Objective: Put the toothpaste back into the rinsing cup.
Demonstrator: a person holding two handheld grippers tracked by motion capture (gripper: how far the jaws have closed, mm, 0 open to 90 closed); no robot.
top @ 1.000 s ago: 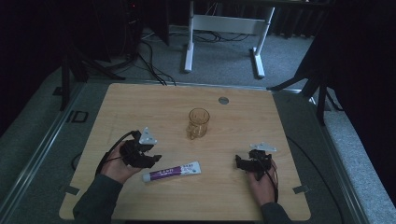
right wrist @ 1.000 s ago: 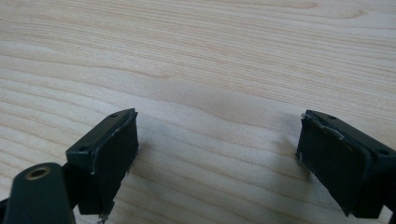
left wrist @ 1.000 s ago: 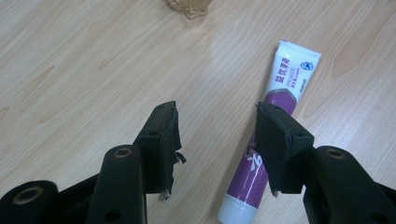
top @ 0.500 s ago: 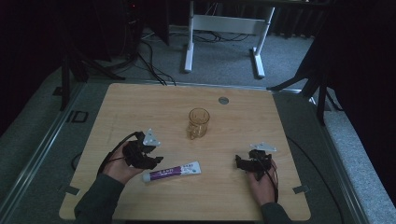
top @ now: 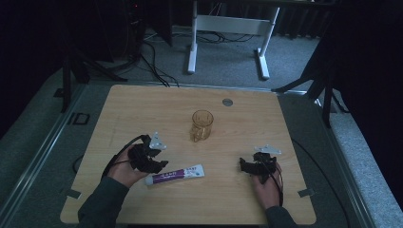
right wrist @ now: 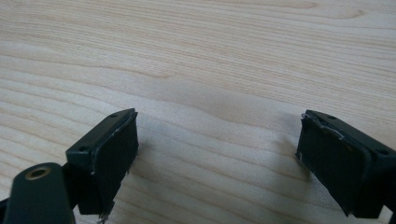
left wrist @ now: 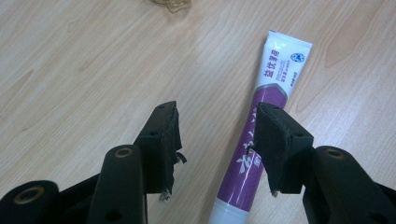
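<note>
Left gripper (left wrist: 215,140) standing wide open, gripping nothing, one jaw overlapping the tube (left wrist: 261,135) lying flat on the table (top: 142,109); right gripper (right wrist: 217,158) gaping over bare wood; amber cup (top: 202,126) standing upright beyond, contents indiscernible.

A pale wood grain with fine darker streaks is shown by the table (top: 142,109). The toothpaste tube (left wrist: 261,135) is coloured purple along its body and white at both ends (blue characters and a small blue emblem are printed on the white flat end, white characters on the purple). The cup (top: 202,125) is tinted a clear amber. The left gripper (left wrist: 217,140) and the right gripper (right wrist: 217,158) are finished in matt black.
</note>
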